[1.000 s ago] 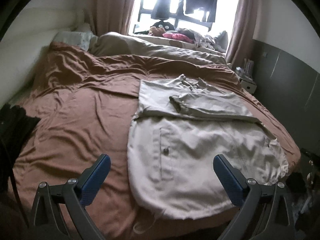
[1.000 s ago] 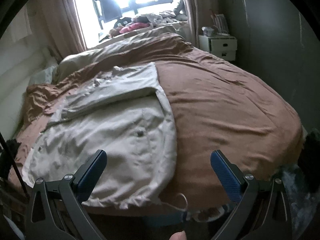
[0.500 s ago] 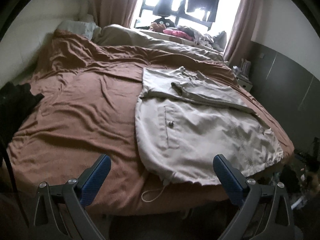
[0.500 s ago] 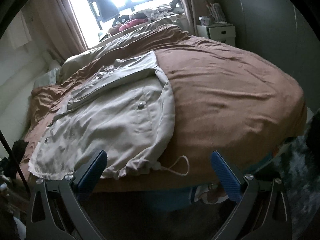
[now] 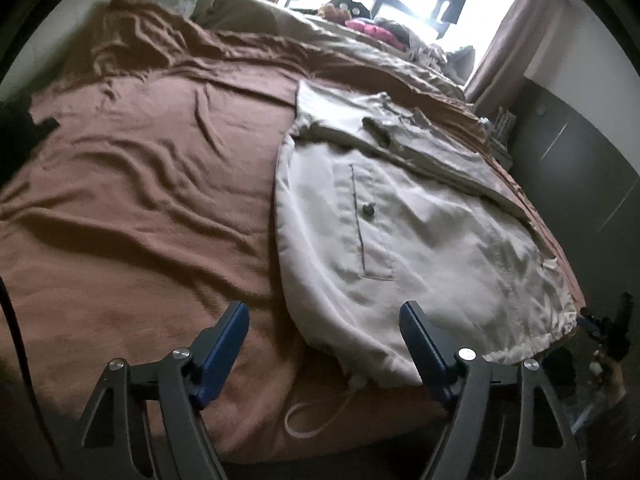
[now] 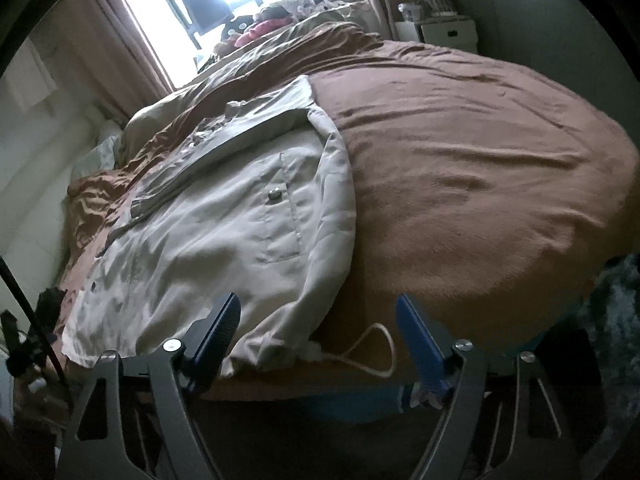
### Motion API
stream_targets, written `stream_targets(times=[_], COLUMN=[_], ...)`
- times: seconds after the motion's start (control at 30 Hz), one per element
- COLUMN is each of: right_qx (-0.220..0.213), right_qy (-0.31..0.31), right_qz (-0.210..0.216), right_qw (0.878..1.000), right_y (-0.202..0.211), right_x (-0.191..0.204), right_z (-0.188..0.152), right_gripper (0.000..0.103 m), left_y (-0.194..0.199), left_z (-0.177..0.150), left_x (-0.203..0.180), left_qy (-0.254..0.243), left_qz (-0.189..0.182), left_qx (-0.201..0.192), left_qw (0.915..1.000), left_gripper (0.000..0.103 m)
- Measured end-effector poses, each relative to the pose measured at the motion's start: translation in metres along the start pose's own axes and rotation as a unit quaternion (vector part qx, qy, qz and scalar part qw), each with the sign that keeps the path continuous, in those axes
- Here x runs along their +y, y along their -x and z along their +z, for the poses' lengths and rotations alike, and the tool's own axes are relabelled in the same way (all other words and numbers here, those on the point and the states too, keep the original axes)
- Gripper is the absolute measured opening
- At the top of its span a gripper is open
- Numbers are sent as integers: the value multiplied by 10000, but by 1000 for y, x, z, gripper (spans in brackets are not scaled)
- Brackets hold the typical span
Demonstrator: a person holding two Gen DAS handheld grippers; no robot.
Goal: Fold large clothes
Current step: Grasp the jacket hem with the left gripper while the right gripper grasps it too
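A large beige jacket lies flat on the brown bedspread, its sleeves folded across the upper part and its hem at the bed's near edge. It also shows in the right wrist view. A white drawstring hangs loose from the hem corner, and shows in the right wrist view too. My left gripper is open and empty, just in front of the hem's left corner. My right gripper is open and empty at the hem's right corner, above the drawstring.
The brown bedspread covers the bed. A rumpled beige duvet and clothes lie by the window. A white bedside cabinet stands by the grey wall. A dark stand is at the bed's corner.
Both grippers drew back and lower, then moved in again toward the jacket's hem. The jaws have narrowed a little but stay open. The jacket has not moved.
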State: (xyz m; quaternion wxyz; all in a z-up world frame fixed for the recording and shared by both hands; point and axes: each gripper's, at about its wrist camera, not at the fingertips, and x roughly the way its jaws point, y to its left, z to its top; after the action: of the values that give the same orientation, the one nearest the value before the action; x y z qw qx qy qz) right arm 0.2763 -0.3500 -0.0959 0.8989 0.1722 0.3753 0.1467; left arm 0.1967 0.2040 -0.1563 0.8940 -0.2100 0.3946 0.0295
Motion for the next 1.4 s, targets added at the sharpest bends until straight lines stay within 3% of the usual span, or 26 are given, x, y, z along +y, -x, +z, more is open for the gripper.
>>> stream_targets(times=[0.27, 0.4, 0.57, 0.7, 0.83, 0.87, 0.93, 1.0, 1.03, 1.07, 1.4], right_qx=[235, 276, 299, 407, 461, 464, 529, 506, 471, 417, -138], right_qy=[-238, -176, -457, -550, -609, -649, -762, -819, -929, -1000, -536], right_qz=[91, 141, 380, 861, 1295, 1346, 1384, 1219, 1277, 1323, 1318], right_qw=[9994, 9994, 9978, 9939, 9886, 9877, 9860, 9879, 9863, 9853, 9897], right_y=[-36, -47, -56, -56, -51, -50, -51, -50, -48, -45, 14], right_x=[-13, -14, -19, -15, -11, -12, -16, -23, -27, -28, 11], right_z=[19, 30, 34, 19, 1, -1, -6, -6, -5, -3, 3], right_gripper=[66, 66, 66, 61, 61, 59, 43, 23, 21, 13, 7], left_y=[-47, -60, -66, -59, -52, -52, -50, -50, -49, -48, 9], left_z=[11, 20, 22, 6, -5, -6, -6, -5, -6, -6, 9], left_x=[10, 11, 15, 13, 9, 8, 6, 6, 9, 11, -4], left_qy=[237, 262, 490, 653, 740, 757, 786, 869, 927, 998, 793], left_qz=[-39, -49, -168, -651, -800, -796, -759, -659, -622, -648, -665], left_qx=[436, 466, 523, 637, 568, 554, 506, 457, 436, 410, -331], left_qw=[9988, 9986, 9973, 9937, 9924, 9924, 9927, 9930, 9928, 9920, 9941], left_gripper=[64, 64, 52, 49, 48, 48, 47, 30, 19, 14, 6])
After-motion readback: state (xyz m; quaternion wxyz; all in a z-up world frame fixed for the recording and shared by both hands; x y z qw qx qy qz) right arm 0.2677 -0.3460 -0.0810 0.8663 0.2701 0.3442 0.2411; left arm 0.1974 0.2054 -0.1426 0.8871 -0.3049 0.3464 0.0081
